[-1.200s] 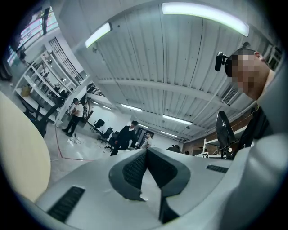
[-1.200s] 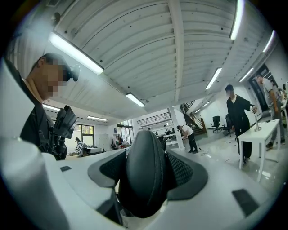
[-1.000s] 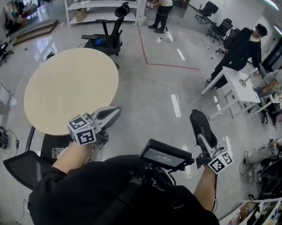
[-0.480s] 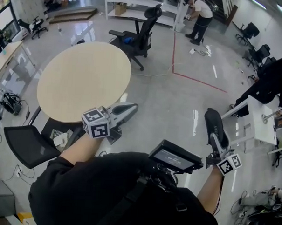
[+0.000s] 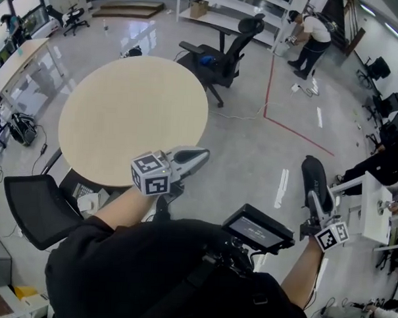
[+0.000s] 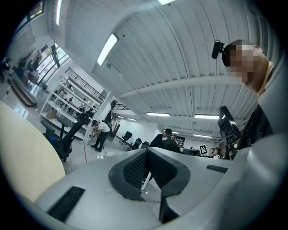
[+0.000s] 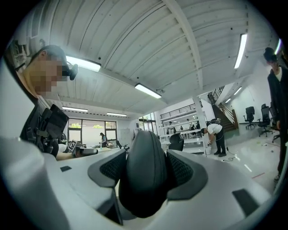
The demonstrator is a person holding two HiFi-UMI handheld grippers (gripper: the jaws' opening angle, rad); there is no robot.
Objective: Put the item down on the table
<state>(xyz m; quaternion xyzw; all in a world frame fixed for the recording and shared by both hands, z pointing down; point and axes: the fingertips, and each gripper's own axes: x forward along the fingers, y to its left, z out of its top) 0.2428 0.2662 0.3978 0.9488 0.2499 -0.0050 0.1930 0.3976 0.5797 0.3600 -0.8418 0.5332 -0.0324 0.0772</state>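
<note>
A round beige table (image 5: 132, 116) stands ahead and to my left; its top is bare. My right gripper (image 5: 318, 195) is out over the grey floor, far to the right of the table, shut on a black oblong item (image 5: 313, 180). In the right gripper view the item (image 7: 144, 152) fills the gap between the ribbed pads (image 7: 112, 168) of the right gripper (image 7: 145, 173). My left gripper (image 5: 200, 154) hangs just past the table's near right edge, its jaws together with nothing between them. The left gripper view shows the left gripper (image 6: 146, 168) shut and the table (image 6: 22, 157) at the left.
A black office chair (image 5: 227, 47) stands behind the table, another chair (image 5: 35, 207) by its near left edge. A white desk (image 5: 374, 209) is close on the right. A person (image 5: 310, 35) bends by white shelves far back. A small screen (image 5: 258, 229) hangs at my chest.
The view has swung so the table now lies nearer and more central. Both grippers have kept their places before the body, and the right one still holds the black item.
</note>
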